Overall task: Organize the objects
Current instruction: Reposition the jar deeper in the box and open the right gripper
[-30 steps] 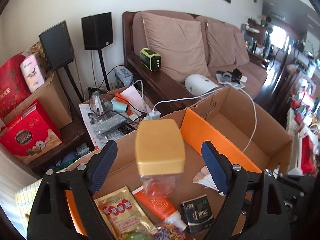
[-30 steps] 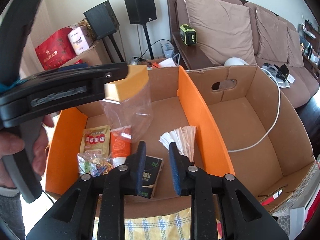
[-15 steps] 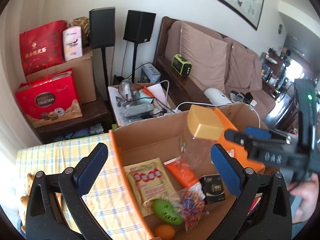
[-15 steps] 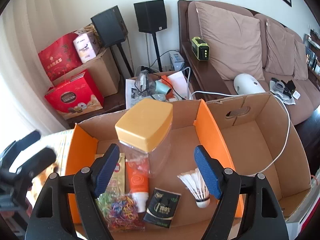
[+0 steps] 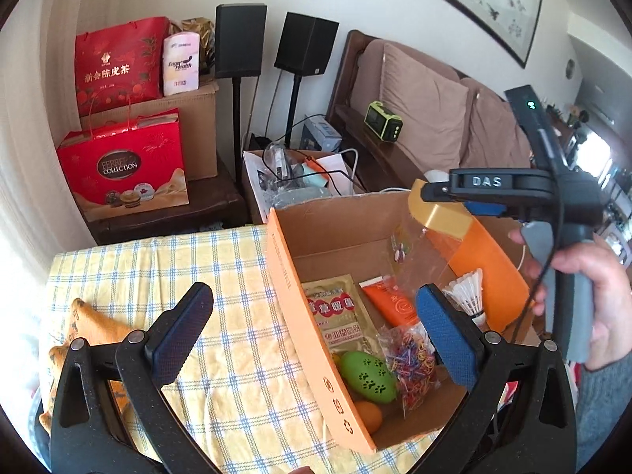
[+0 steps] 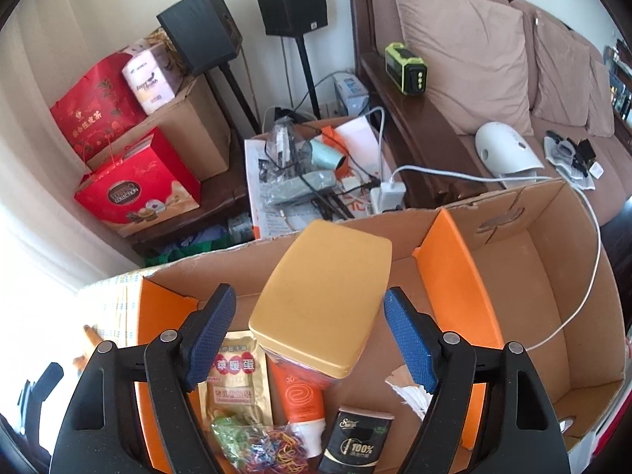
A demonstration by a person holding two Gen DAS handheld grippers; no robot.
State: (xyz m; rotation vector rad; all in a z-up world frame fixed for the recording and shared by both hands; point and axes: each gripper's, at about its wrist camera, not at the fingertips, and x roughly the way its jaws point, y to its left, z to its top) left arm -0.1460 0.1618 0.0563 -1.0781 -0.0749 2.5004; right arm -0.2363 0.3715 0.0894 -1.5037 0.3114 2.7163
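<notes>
Nearest the lens, the left gripper (image 5: 312, 300) is hanging with its blue ribbed pads spread wide and nothing between them, straddling the orange side flap of the cardboard box (image 5: 300, 316); to the left of that flap the checked cloth (image 5: 177, 260) is lying flat and free almost to the frame's left edge. At the lower middle of the right wrist view, the right gripper (image 6: 310, 300) is pinching the smooth, rounded yellow lid of a clear plastic jar (image 6: 320, 276), which is hanging in the air above the box's left compartment; a hand (image 5: 592, 288) is gripping that tool at the right edge of the left wrist view. Under the jar, a shiny gold packet (image 5: 335, 316), an orange tube (image 5: 391, 300), a crinkled bag of coloured rubber bands (image 5: 410, 355), a green egg-shaped toy (image 5: 367, 371), a feathered shuttlecock (image 5: 470, 292) and a black sachet (image 6: 355, 442) are crowding the floor. Past the upright orange divider (image 6: 454, 276), the right compartment is standing open, with only a white cable (image 6: 592, 237) trailing over its torn rim. Farther back, red gift bags (image 5: 122, 170), black speakers (image 5: 306, 43) on thin stands and a brown cushioned sofa (image 6: 466, 39) are lining the wall.
</notes>
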